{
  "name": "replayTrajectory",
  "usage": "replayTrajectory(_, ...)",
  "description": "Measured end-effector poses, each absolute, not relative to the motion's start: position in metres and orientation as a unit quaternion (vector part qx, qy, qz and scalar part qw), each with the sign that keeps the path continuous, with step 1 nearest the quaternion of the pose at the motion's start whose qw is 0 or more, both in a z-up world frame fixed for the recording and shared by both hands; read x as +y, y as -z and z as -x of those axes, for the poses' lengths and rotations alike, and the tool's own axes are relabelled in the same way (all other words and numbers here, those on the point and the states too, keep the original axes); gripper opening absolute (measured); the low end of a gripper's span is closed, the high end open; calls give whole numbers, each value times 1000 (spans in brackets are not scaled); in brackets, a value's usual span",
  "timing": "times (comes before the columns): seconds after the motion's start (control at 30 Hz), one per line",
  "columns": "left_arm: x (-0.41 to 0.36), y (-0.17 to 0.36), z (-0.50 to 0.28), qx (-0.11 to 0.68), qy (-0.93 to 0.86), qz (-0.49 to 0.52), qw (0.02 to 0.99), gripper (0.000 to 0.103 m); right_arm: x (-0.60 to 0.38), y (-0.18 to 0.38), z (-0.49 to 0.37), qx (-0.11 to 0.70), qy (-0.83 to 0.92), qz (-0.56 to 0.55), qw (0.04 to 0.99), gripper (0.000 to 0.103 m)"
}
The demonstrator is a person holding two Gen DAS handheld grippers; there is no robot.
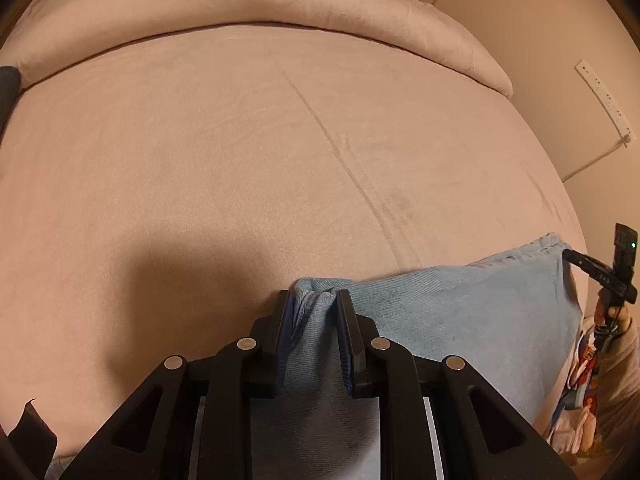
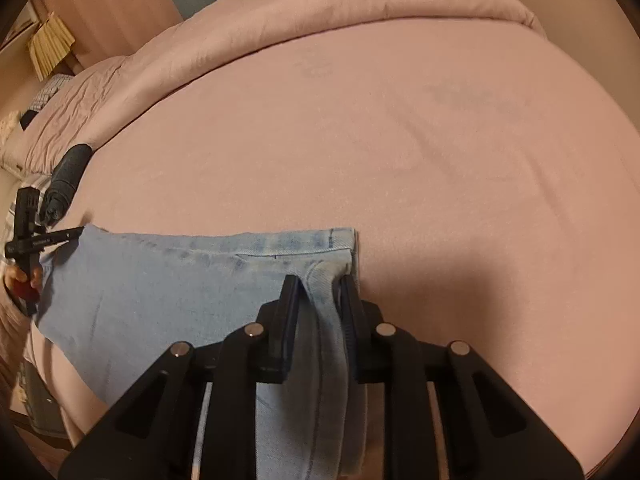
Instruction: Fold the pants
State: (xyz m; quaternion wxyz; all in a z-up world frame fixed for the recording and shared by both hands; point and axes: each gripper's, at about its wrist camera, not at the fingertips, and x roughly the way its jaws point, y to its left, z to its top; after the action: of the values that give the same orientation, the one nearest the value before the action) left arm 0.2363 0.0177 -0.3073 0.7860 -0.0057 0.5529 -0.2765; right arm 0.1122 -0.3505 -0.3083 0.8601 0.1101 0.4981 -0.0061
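Observation:
Light blue denim pants (image 1: 460, 312) lie near the front edge of a pink bed (image 1: 240, 160). My left gripper (image 1: 314, 300) is shut on a bunched corner of the pants at their left end. In the right wrist view the pants (image 2: 160, 280) stretch leftward, with the hem band at the top right. My right gripper (image 2: 320, 284) is shut on a fold of denim at their right end. Each gripper shows in the other's view: the right one at the far right (image 1: 600, 276), the left one at the far left (image 2: 32, 236).
A rolled pink duvet (image 1: 240, 0) runs along the far side of the bed. A dark rolled garment (image 2: 66, 178) lies near the bed's left edge. A white power strip (image 1: 604, 100) hangs on the wall at right. Furniture and a woven fan (image 2: 50, 46) stand beyond the bed.

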Motion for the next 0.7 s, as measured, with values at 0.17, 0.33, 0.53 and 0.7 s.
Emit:
replayTrajectory(0.17, 16, 308, -238, 554, 274, 4, 786, 18, -334, 295, -106, 480, 16, -26, 877, 13)
replayTrajectory(0.33, 17, 308, -239, 550, 269, 8, 790, 19, -336, 270, -108, 444, 25, 5, 896, 10)
replayTrajectory(0.53, 21, 312, -235, 547, 266, 9, 794, 24, -364, 324, -142, 529, 36, -31, 847, 11)
replayTrajectory(0.7, 33, 311, -237, 555, 248, 21, 794, 44, -380, 311, -136, 529, 80, -56, 843, 31)
